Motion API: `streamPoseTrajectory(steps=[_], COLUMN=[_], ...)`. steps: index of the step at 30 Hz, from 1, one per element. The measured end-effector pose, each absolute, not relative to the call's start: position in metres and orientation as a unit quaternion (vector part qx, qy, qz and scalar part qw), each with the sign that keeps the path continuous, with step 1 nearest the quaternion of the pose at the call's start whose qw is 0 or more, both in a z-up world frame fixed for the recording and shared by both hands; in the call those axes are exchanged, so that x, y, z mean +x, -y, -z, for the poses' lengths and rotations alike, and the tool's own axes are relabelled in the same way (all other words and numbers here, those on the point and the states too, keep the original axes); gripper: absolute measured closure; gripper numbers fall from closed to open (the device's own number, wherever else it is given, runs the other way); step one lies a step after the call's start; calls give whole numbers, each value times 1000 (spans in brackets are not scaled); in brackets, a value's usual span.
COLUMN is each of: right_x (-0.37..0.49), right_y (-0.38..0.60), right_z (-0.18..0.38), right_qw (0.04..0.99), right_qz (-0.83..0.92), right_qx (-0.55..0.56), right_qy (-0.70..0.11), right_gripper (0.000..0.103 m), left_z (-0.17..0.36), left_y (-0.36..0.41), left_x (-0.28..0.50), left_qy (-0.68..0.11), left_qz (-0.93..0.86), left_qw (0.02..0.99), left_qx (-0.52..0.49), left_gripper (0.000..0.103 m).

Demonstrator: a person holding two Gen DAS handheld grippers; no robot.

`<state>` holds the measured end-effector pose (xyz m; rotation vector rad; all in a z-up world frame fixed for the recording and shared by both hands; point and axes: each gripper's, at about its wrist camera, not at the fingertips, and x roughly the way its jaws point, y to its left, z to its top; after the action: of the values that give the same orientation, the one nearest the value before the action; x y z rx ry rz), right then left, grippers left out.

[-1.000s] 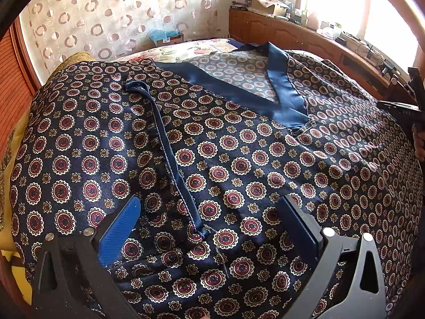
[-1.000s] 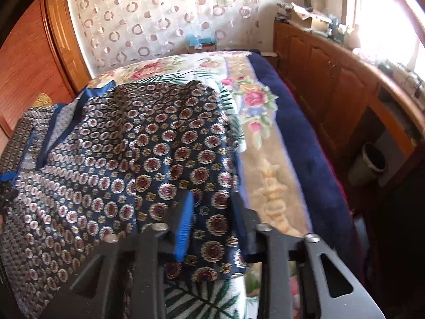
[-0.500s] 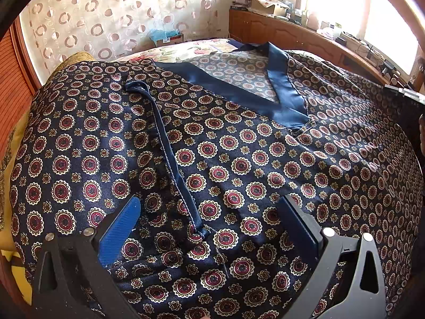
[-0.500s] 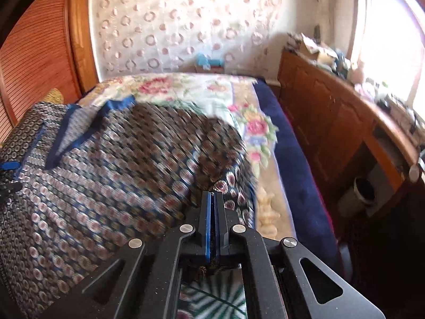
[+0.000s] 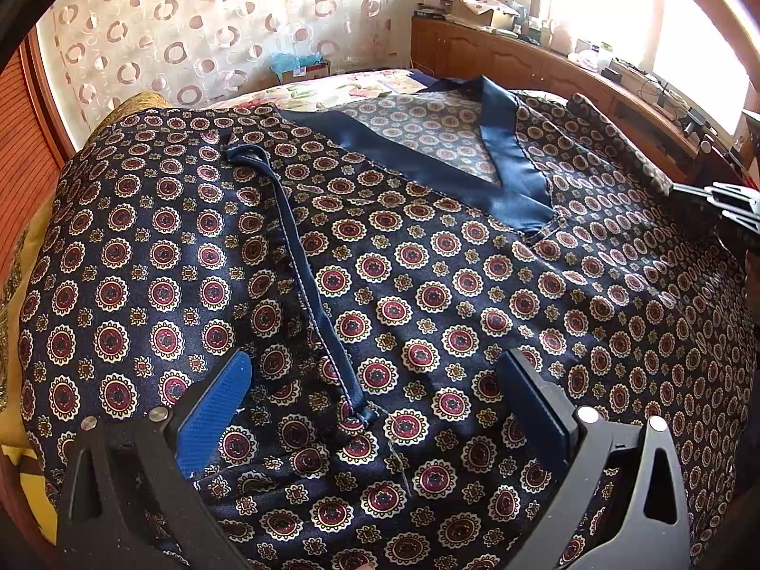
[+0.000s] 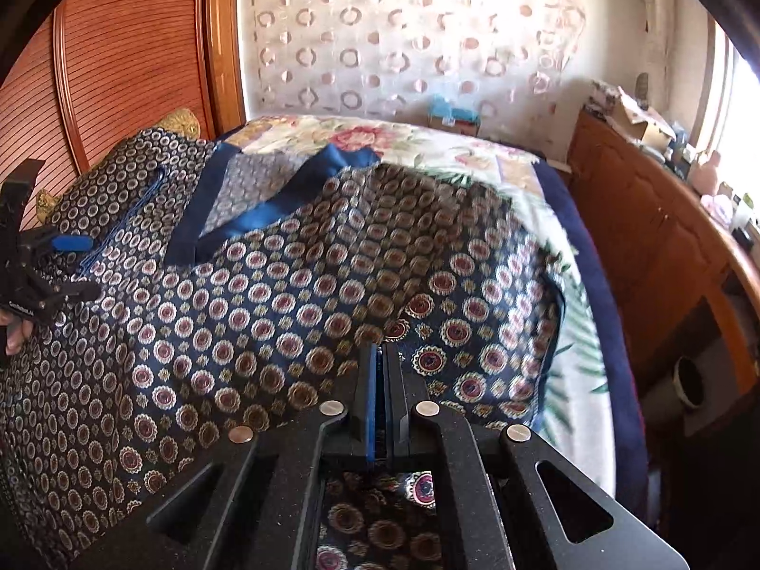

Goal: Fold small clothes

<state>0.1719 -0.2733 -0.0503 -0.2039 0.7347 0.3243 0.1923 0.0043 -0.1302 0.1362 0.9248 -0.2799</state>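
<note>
A dark navy satin top (image 5: 427, 285) with red-and-cream medallions lies spread on the bed, its blue V-neck band (image 5: 503, 161) at the far side. A blue trimmed sleeve edge (image 5: 304, 275) runs down toward my left gripper (image 5: 375, 361), which is open just above the cloth. My right gripper (image 6: 380, 356) is shut on the top's right side (image 6: 451, 294), holding that flap raised over the body of the garment. In the left wrist view the right gripper (image 5: 712, 194) shows at the right edge. The left gripper (image 6: 42, 256) shows at the far left of the right wrist view.
A floral bedspread (image 6: 475, 152) with a navy border lies under the top. A wooden cabinet (image 6: 641, 218) runs along the right side of the bed, with a bin (image 6: 688, 380) on the floor. A slatted wooden panel (image 6: 118, 71) stands at the left.
The right gripper's jaws closed on the top's right side, then carried it leftward over the garment while rolling. The left gripper stayed still and open.
</note>
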Motion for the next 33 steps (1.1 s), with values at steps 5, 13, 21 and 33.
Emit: streamPoseTrajectory(steps=[5, 13, 21, 33], right_x=[168, 154, 181, 217], right_y=[276, 302, 342, 347], right_z=[47, 25, 51, 69], right_qw=[920, 941, 928, 913], right_qz=[-155, -127, -73, -80], right_qx=[-89, -47, -5, -11], right_qy=[-349, -309, -366, -399], right_gripper=[98, 55, 55, 70], left_z=[130, 130, 130, 131], left_y=[-4, -4, -5, -5], left_x=[193, 192, 192, 192], left_qy=[-444, -444, -444, -444], left_qz=[134, 134, 135, 135], left_qw=[883, 883, 883, 883], left_qx=[65, 65, 65, 65], left_gripper=[0, 0, 0, 0])
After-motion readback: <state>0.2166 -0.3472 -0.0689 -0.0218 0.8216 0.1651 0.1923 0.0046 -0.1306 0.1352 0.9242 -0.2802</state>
